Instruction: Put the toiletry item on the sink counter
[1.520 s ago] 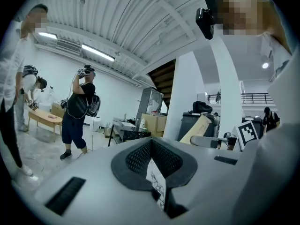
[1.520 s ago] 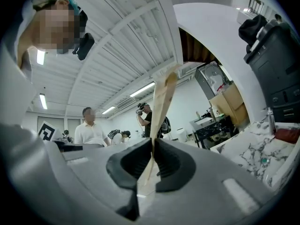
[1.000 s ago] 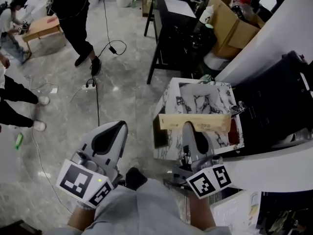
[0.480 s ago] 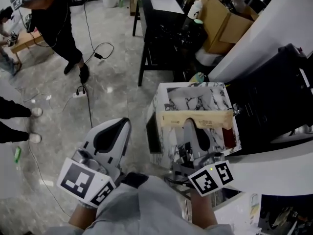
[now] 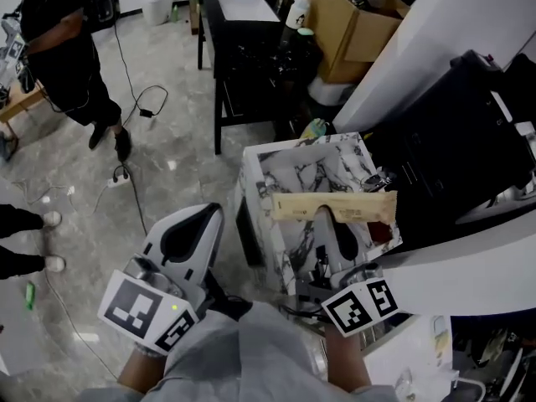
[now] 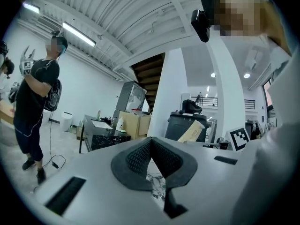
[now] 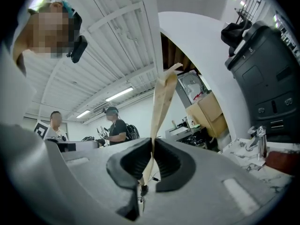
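Tan toiletry packet (image 5: 293, 206) sits clamped crosswise in the right gripper (image 5: 333, 216).

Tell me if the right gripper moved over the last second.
Yes. The right gripper, shut on the tan packet, shifted rightward against the marble sink counter's left edge.

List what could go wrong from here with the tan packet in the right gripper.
The right gripper pinches the long tan packet only at mid-length, so it may pivot or slip. One end hangs near the faucet on the sink counter and might snag there.
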`<state>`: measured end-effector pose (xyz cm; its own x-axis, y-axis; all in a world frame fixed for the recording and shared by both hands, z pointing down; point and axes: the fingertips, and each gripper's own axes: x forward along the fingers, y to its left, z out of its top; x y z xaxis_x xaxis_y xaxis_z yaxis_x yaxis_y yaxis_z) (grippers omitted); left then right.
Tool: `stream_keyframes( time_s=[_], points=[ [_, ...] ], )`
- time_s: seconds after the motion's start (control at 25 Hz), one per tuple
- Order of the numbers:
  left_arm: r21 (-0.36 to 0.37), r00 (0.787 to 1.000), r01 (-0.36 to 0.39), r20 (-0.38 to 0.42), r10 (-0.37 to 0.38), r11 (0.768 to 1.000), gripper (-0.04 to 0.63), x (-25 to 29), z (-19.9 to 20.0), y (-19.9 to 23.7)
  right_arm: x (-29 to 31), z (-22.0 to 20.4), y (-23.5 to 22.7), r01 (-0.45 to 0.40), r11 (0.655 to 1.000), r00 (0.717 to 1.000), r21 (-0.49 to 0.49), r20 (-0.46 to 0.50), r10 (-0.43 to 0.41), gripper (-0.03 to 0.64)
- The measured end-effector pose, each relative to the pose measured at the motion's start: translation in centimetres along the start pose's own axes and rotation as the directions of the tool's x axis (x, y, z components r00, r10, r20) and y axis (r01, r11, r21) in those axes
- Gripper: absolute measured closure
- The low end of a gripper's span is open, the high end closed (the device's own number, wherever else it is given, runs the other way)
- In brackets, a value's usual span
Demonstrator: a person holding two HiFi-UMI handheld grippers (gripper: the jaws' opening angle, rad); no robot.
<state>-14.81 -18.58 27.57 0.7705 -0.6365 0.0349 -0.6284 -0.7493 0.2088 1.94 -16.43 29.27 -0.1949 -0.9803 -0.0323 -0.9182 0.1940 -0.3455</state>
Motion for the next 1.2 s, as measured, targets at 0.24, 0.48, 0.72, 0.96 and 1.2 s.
stream_keyframes(
  time_s=[0.24,0.48,0.72,0.96,1.2],
  points=[
    [0.009,0.998,0.070,-0.002,-0.069,0.998,0.591,2.2,0.2,-1.0,-0.8,0.5,-1.7,0.056,0.998,0.998,0.000,0.024,-0.056,0.600],
    [0.021,0.991,0.136,-0.004,-0.136,0.991,0.591,4.8,0.6,-1.1,-0.8,1.0,-2.9,0.103,0.995,0.993,0.006,0.057,-0.103,0.600],
    [0.010,0.979,0.200,-0.028,-0.200,0.980,0.591,9.0,0.3,-0.4,-0.3,0.9,-5.8,0.184,0.982,0.980,0.030,0.067,-0.186,0.600],
    [0.002,0.955,0.288,-0.068,-0.288,0.958,0.591,14.4,0.7,0.1,2.3,2.3,-8.6,0.250,0.965,0.962,0.076,0.093,-0.257,0.600],
    [-0.009,0.917,0.385,-0.109,-0.384,0.923,0.591,20.1,0.5,-0.3,4.3,3.1,-11.8,0.320,0.943,0.939,0.087,0.106,-0.328,0.600]
  ],
)
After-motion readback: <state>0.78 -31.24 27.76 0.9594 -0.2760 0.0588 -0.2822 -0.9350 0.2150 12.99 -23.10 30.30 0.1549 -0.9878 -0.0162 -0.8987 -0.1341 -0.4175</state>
